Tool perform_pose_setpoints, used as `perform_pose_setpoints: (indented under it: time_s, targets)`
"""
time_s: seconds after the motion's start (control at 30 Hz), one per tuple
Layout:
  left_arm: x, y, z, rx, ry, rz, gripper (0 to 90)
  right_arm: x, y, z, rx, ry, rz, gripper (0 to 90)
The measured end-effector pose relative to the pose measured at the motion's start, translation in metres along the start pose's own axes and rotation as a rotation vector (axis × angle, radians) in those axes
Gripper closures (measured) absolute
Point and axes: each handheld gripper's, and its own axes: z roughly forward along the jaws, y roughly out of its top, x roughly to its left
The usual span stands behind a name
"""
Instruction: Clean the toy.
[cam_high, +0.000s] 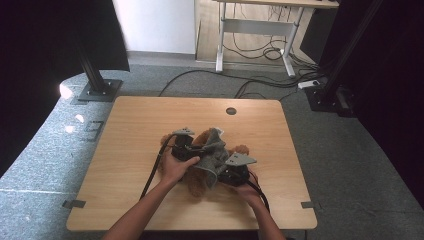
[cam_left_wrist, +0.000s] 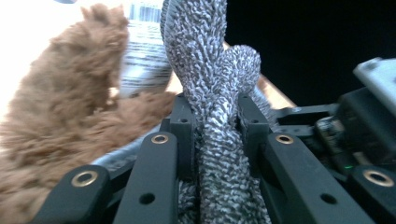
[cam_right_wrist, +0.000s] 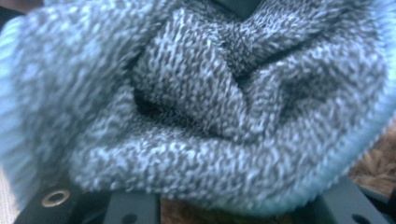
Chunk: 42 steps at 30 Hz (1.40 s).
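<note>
Grey knit garment (cam_left_wrist: 219, 140) pinched in left tongs (cam_left_wrist: 215, 135), probably right tongs (cam_high: 231, 172) too

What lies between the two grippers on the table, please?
In the high view, the grey knitted garment stretches from the left gripper to the right gripper, draped over the brown plush toy.

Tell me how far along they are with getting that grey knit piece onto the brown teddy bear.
Partway, it seems. Done: both grippers have hold of the grey knit garment, which sits over the middle of the brown plush bear on the table. In hand: the left gripper pinches a bunched fold; the right gripper is at the ribbed hem. Left: pulling it down; the bear's lower body is uncovered.
</note>
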Motion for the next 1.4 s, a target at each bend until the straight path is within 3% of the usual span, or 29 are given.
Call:
perform_pose_setpoints:
  time_s: [0.1, 0.33, 0.4, 0.5, 0.73, 0.93, 1.03, 1.1, 1.13, 1.23, 1.27, 1.33, 1.4]
  targets:
    - [0.001, -0.005, -0.006, 0.002, 0.028, 0.012, 73.9, 0.002, -0.001, 0.000, 0.004, -0.001, -0.017, 58.4]
    - [0.014, -0.025, -0.030, -0.013, 0.121, 0.047, 74.8, 0.004, -0.004, -0.002, -0.006, -0.001, -0.004, 58.6]
    - [0.019, -0.031, -0.038, -0.025, 0.123, 0.038, 75.0, 0.004, -0.004, -0.002, -0.006, 0.004, -0.007, 59.0]
    - [0.020, -0.036, -0.048, -0.037, 0.144, 0.059, 75.2, 0.007, -0.004, -0.003, -0.006, 0.003, -0.019, 59.4]
    - [0.021, -0.045, -0.066, -0.065, 0.133, 0.055, 75.5, 0.010, -0.007, -0.006, -0.012, 0.010, -0.029, 59.8]
    - [0.028, -0.051, -0.092, -0.110, 0.142, 0.042, 75.4, 0.009, -0.008, -0.007, -0.022, 0.018, -0.022, 59.9]
    - [0.037, -0.055, -0.108, -0.139, 0.178, 0.030, 75.4, 0.007, -0.009, -0.007, -0.029, 0.021, -0.010, 60.0]
    - [0.047, -0.060, -0.118, -0.133, 0.236, 0.024, 75.4, 0.006, -0.009, -0.007, -0.035, 0.022, -0.002, 60.1]
    - [0.055, -0.064, -0.121, -0.122, 0.260, 0.009, 75.5, 0.006, -0.010, -0.007, -0.036, 0.021, 0.000, 60.2]
    - [0.087, -0.083, -0.125, -0.103, 0.259, -0.099, 75.5, 0.005, -0.010, -0.007, -0.042, 0.027, 0.007, 60.3]
    - [0.091, -0.086, -0.125, -0.099, 0.262, -0.113, 75.5, 0.005, -0.010, -0.007, -0.042, 0.026, 0.006, 60.3]
    - [0.108, -0.097, -0.126, -0.045, 0.316, -0.146, 75.5, 0.004, -0.011, -0.007, -0.043, 0.025, 0.009, 60.4]
    - [0.120, -0.104, -0.128, -0.041, 0.287, -0.203, 75.6, 0.003, -0.011, -0.008, -0.046, 0.026, 0.018, 60.5]
